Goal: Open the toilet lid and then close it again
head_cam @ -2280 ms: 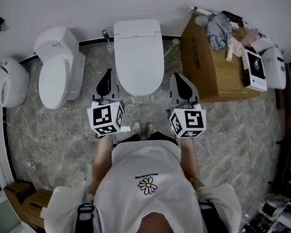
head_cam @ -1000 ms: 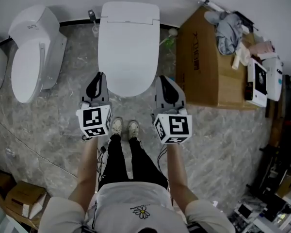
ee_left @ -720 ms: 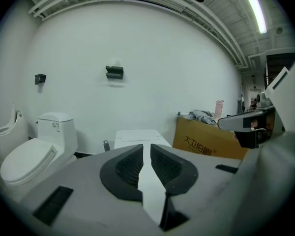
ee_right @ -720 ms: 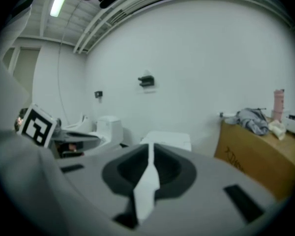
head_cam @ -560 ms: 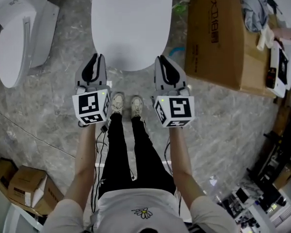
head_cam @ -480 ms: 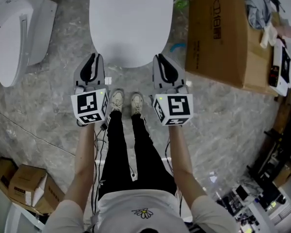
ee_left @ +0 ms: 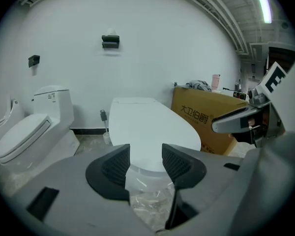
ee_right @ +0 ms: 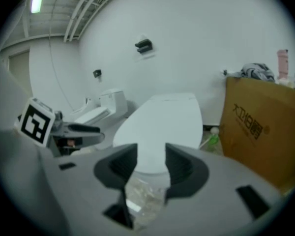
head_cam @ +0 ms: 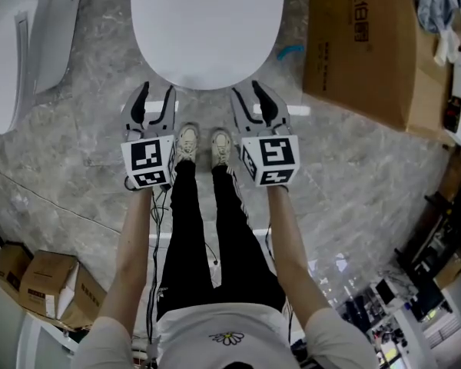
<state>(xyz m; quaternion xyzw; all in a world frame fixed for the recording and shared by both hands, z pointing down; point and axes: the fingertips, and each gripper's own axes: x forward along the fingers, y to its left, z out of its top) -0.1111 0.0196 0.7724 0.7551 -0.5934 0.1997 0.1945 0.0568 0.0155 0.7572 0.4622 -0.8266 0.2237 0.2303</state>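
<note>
1 closed toilet lid (head_cam: pixel 207 29) (1 more toilet (head_cam: pixel 11 44) beside), left gripper (head_cam: pixel 157 92), right gripper (head_cam: pixel 250 91), jaws just opened, empty

White toilet lid (head_cam: pixel 207 29), plain, no pattern. Floor (head_cam: pixel 77 152) around the lid: grey marble look with pale veins. Right of the lid: brown cardboard box (head_cam: pixel 361 60), black print. Left of the lid: second toilet (head_cam: pixel 8 52), white. Below the lid: off-white shoes (head_cam: pixel 187 143), black trousers (head_cam: pixel 188 229), white shirt (head_cam: pixel 200 325) with a white-petalled, yellow-centred daisy print (head_cam: pixel 229 337). Wall (ee_left: pixel 152 48) behind the lid: white.
</note>
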